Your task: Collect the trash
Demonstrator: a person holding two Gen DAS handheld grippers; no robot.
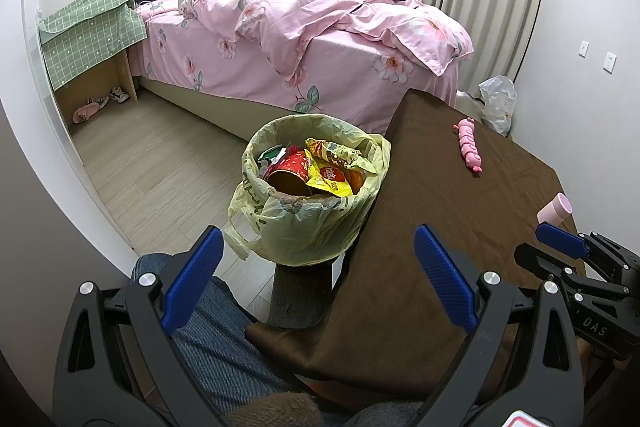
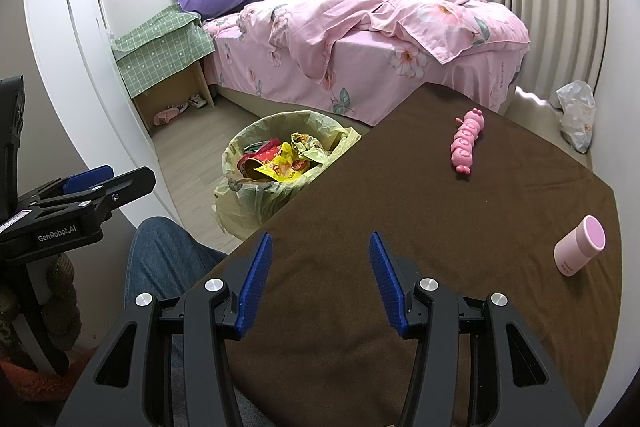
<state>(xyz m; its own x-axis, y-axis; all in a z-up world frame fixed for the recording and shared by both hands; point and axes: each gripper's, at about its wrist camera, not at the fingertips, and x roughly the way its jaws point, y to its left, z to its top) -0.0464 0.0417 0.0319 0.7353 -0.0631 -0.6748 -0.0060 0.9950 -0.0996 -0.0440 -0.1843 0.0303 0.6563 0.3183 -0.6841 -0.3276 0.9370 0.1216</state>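
We hold the left gripper (image 1: 318, 277) and right gripper (image 2: 320, 281) with jaws wide, empty. The bin (image 1: 312, 187), beside the table (image 2: 400, 227), brims with light, crinkly wrappers (image 1: 334, 167); we'd pinch the soft liner's loose rim.

Black tool (image 2: 320, 279), blue pads (image 2: 256, 283), jeans (image 1: 224, 339)

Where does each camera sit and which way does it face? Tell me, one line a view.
Left wrist: on the left gripper, open, looking down at the trash bin, table and bed; a jeans leg shows.
Right wrist: on the right gripper, open, over the table toward the toy and cup.
Shared: bin, table, bed, toy, cup.
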